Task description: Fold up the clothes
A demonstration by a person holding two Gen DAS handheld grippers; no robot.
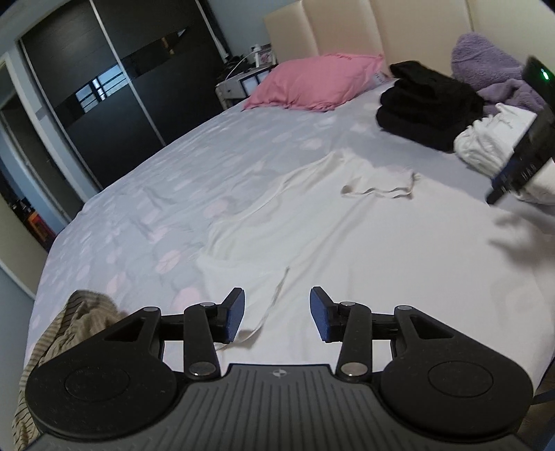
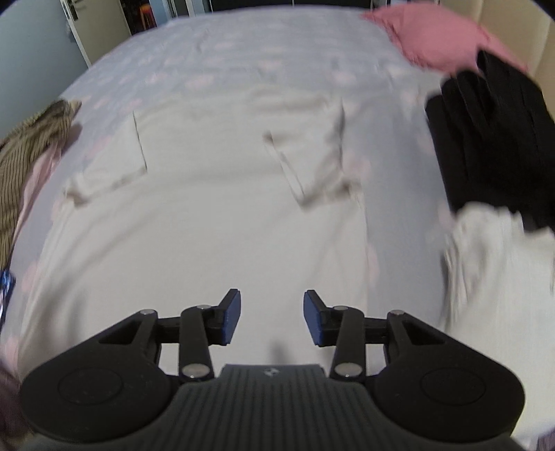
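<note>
While both pairs of tongs hang parted and empty, the left tongs (image 1: pixel 276 314) and right tongs (image 2: pixel 271 317) hover over a white garment (image 2: pixel 215 208) spread flat on the bed (image 1: pixel 166 180). Beyond the right tongs lie folded black clothes (image 2: pixel 492 138) and a pink pillow (image 2: pixel 437 33).

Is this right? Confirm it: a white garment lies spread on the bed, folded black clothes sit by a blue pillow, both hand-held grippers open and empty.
One error: the pillow is pink, not blue, as the left wrist view shows. The rest stands: white garment spread on the bed, black clothes beside the pillow, left hand-held gripper and right hand-held gripper open and empty.
</note>
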